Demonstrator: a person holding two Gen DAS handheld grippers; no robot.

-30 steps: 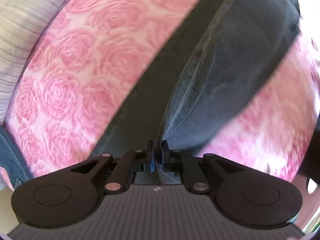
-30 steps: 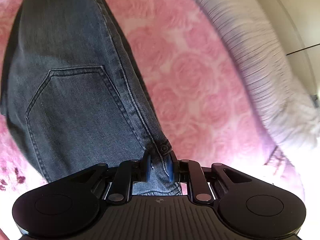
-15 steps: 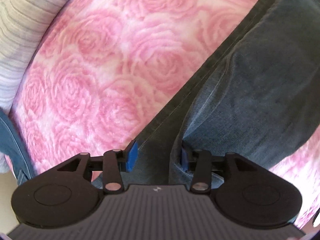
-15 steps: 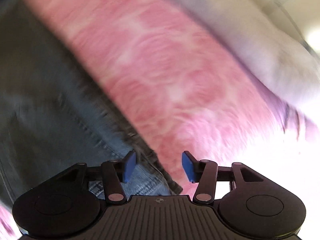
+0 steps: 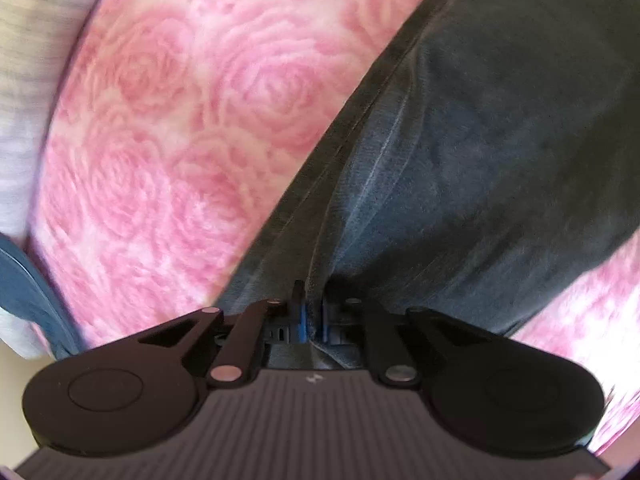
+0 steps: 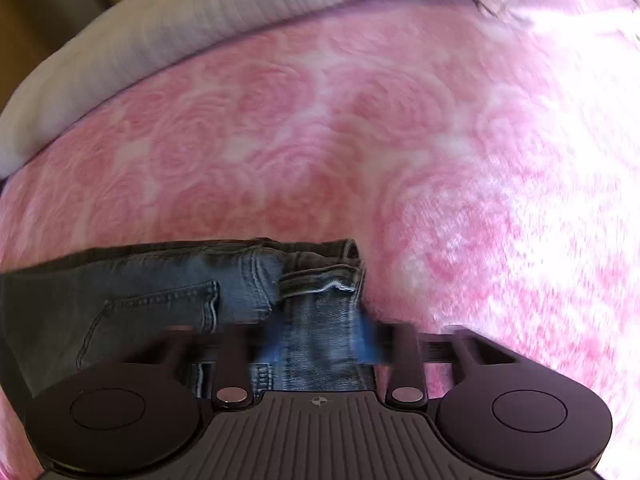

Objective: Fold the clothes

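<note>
The left claw (image 5: 313,316) was nearly closed, its blue pads pinching a fold of the dark jeans (image 5: 480,152). The right claw (image 6: 320,344) stood wide apart, its fingers blurred, with the waistband end of the jeans (image 6: 312,280) lying between them; whether they touched the denim could not be told. One pair of jeans lay on the pink rose-patterned bedspread (image 5: 192,128), running out of view at the frame edges. One pale striped pillow (image 6: 180,28) sat along the bedspread's far edge, and a blue cloth (image 5: 24,280) was cut off at the left.
</note>
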